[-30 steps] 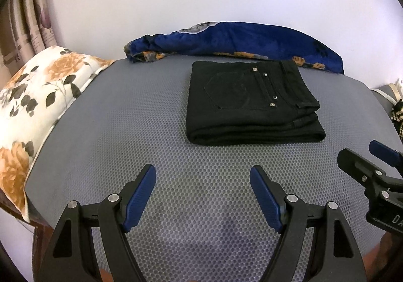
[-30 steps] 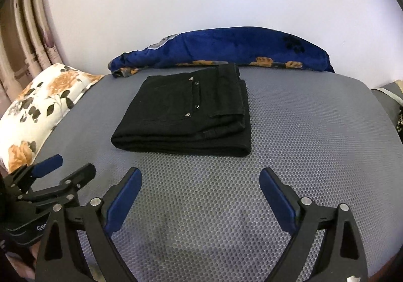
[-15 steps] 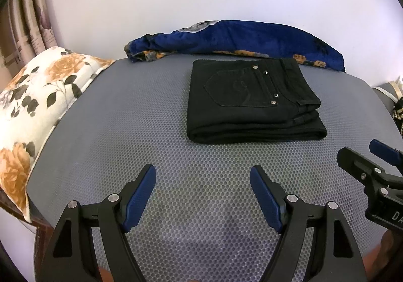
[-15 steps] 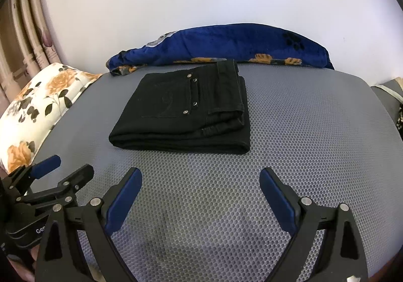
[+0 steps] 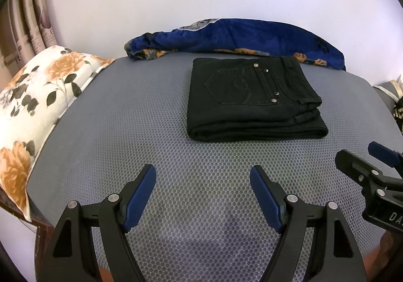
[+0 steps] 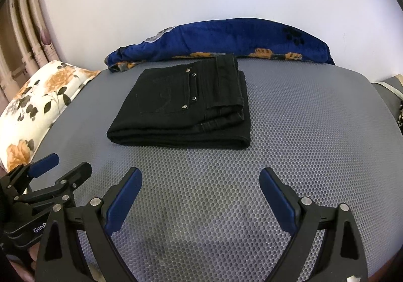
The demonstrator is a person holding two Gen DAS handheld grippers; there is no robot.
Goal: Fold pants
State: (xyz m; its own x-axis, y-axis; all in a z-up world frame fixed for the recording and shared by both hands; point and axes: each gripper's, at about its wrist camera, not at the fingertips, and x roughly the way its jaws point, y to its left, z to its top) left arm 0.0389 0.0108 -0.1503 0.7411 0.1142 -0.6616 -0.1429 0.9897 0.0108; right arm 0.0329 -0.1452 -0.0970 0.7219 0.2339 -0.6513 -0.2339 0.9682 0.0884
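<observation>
Black pants lie folded into a compact rectangle on the grey mesh mat, back pocket up; they also show in the right wrist view. My left gripper is open and empty, hovering over the mat in front of the pants. My right gripper is open and empty, also well short of the pants. The right gripper shows at the right edge of the left wrist view, and the left gripper at the lower left of the right wrist view.
A blue floral blanket lies bunched behind the pants against the white wall. A floral pillow sits at the mat's left edge. Curtains hang at far left. Other fabric lies at far right.
Both grippers have drifted slightly back and up, so the pants sit a little lower in view. The pants have not moved and both grippers stay open.
</observation>
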